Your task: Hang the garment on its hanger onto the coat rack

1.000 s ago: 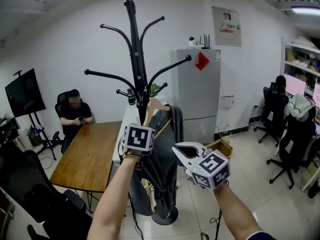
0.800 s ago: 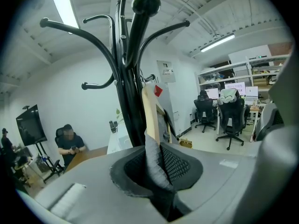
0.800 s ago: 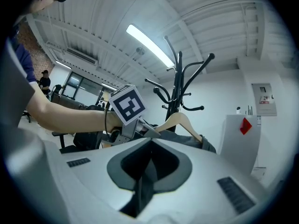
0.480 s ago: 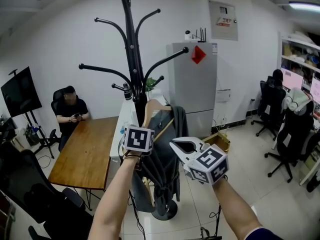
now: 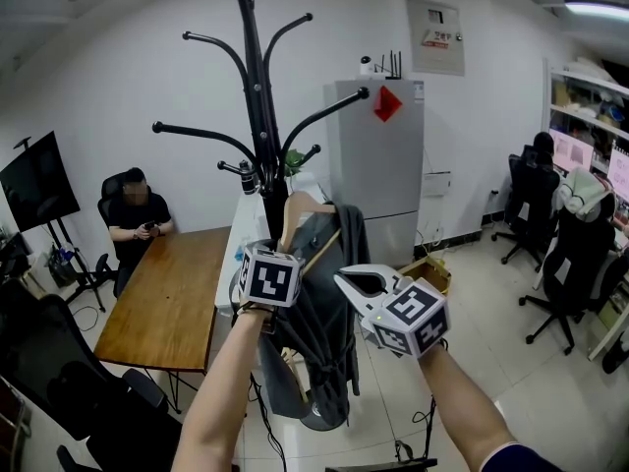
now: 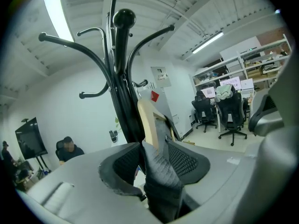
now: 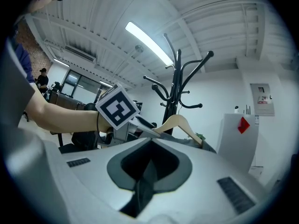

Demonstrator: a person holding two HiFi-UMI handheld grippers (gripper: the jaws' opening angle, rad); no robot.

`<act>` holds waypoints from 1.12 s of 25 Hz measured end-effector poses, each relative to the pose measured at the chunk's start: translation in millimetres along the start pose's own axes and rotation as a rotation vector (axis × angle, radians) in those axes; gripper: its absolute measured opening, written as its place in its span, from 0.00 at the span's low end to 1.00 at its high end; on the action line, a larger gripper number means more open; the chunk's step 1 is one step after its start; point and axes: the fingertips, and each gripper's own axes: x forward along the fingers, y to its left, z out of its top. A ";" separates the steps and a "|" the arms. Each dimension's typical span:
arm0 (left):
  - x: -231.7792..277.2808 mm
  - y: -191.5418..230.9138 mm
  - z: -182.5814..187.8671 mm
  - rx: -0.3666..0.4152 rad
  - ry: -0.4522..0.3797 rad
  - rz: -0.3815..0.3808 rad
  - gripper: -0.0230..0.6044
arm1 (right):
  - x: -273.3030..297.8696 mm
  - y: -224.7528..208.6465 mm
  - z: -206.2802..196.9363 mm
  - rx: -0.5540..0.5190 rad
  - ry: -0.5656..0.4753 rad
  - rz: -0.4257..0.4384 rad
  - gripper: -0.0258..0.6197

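The jaws of the left claw [image 6: 154,162], earlier pinched on the dark grey fabric garment [image 5: 324,313], are being opened, with the fabric left loose between them. The garment and its pale wooden hanger [image 5: 292,214] have been lowered slightly against the black metal coat rack [image 5: 257,96].

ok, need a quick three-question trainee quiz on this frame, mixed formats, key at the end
1. True or false: the right gripper is holding the garment.
2. What lies between the left gripper's jaws? A) a chair arm B) grey fabric C) nothing
3. Fill in: the garment sits on a ___ hanger at the black coat rack.

Key:
1. False; its jaws are shut on nothing.
2. B; the jaws are opening, with the garment's fabric between them.
3. Wooden.
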 end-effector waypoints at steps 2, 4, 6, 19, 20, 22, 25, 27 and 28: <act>-10.0 -4.1 5.9 0.017 -0.020 -0.013 0.41 | -0.7 0.5 -1.8 0.004 0.002 -0.002 0.04; -22.9 -6.6 11.5 0.036 -0.055 -0.014 0.41 | -2.2 -0.1 -3.6 0.009 0.004 -0.004 0.04; -38.7 -8.6 13.5 0.038 -0.098 -0.008 0.41 | -4.5 -2.1 -6.5 0.019 0.005 -0.008 0.04; -133.4 -59.9 -12.9 -0.211 -0.398 -0.112 0.04 | -37.5 8.2 -37.5 0.133 -0.007 0.009 0.04; -133.1 -67.3 -20.1 -0.213 -0.383 -0.119 0.04 | -40.8 9.7 -40.0 0.143 -0.008 0.010 0.04; -129.2 -77.1 -39.0 -0.225 -0.339 -0.122 0.04 | -45.1 12.6 -45.2 0.156 -0.006 0.007 0.04; -119.1 -87.3 -73.9 -0.268 -0.265 -0.150 0.04 | -50.9 21.3 -54.9 0.184 -0.002 0.004 0.04; -116.6 -94.8 -93.9 -0.270 -0.227 -0.174 0.04 | -57.1 30.0 -59.0 0.224 -0.015 -0.001 0.04; -118.2 -96.7 -100.4 -0.267 -0.221 -0.181 0.04 | -60.2 35.6 -57.9 0.249 -0.031 -0.002 0.04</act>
